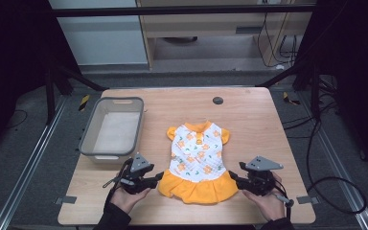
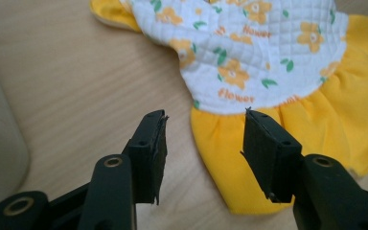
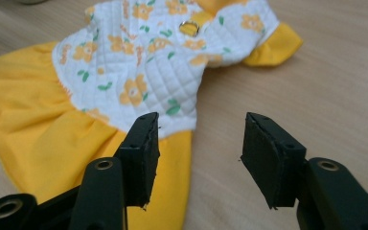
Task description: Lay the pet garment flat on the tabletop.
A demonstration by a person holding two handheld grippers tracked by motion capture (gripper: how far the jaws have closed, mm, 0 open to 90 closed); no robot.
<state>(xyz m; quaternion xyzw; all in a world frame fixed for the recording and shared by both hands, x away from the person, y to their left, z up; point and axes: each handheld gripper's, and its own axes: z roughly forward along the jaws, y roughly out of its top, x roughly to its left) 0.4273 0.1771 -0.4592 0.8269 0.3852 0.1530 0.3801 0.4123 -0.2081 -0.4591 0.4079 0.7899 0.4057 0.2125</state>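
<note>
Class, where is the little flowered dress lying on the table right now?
In the high view the dress lies flat near the table's front edge, between the two hand-held grippers, right of the grey basket.

A: Light falls from overhead on the table [image 1: 249,120]; the room around it is dark.
B: Soft shadows, no glare. Both gripper views blur toward the far edges.

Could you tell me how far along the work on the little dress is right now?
Done: the dress lies spread flat on the table. In hand: the left tool and right tool sit open at either side of its yellow skirt, gripping nothing. Left: grasping it; the basket holds nothing.
</note>
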